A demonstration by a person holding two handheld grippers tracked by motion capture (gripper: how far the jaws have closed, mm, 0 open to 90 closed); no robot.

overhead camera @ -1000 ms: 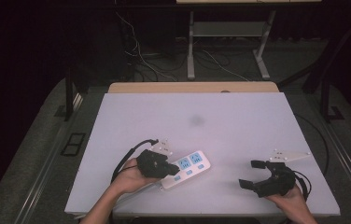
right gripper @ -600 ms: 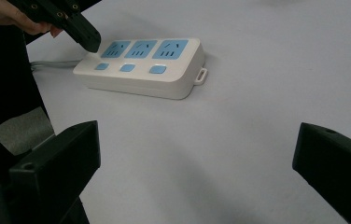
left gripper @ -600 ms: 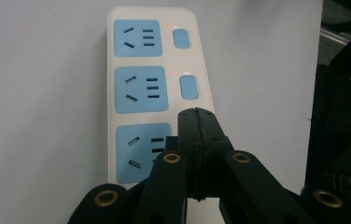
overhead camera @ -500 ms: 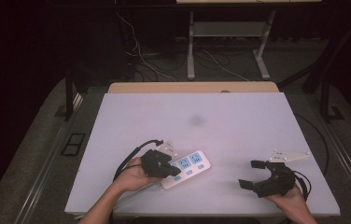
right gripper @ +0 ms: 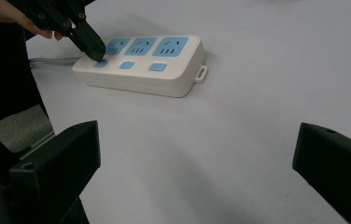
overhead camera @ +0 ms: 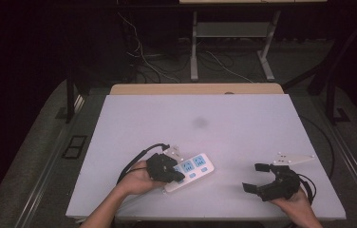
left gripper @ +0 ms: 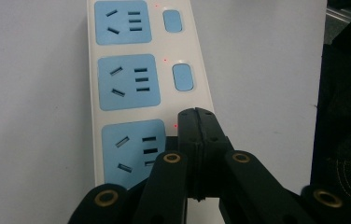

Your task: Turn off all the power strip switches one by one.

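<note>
White plastic strip, claw tip on its nearest switch

White hard plastic for the strip (overhead camera: 189,170), blue for the three sockets and the three small switches beside them. Lies flat on the pale surface (overhead camera: 224,123), near the front edge, left of middle, cord (right gripper: 52,60) trailing off its near end. Red dots glowing next to the switches in the left gripper view.

Left claw (left gripper: 196,122) pressed together, empty, tip set down on the switch (right gripper: 101,63) by the nearest socket; that much is plain from the right gripper view as well. Right claw (overhead camera: 254,176) spread wide, empty, well apart from the strip at the right of the surface.

Probably light and stiff, smooth enough to skid across the surface under a sideways shove. So: press straight down on a switch, not at a slant. Best held by the long sides of the body, or steadied at the small loop (right gripper: 202,73) on the far end; cord likely to drag if lifted.
</note>
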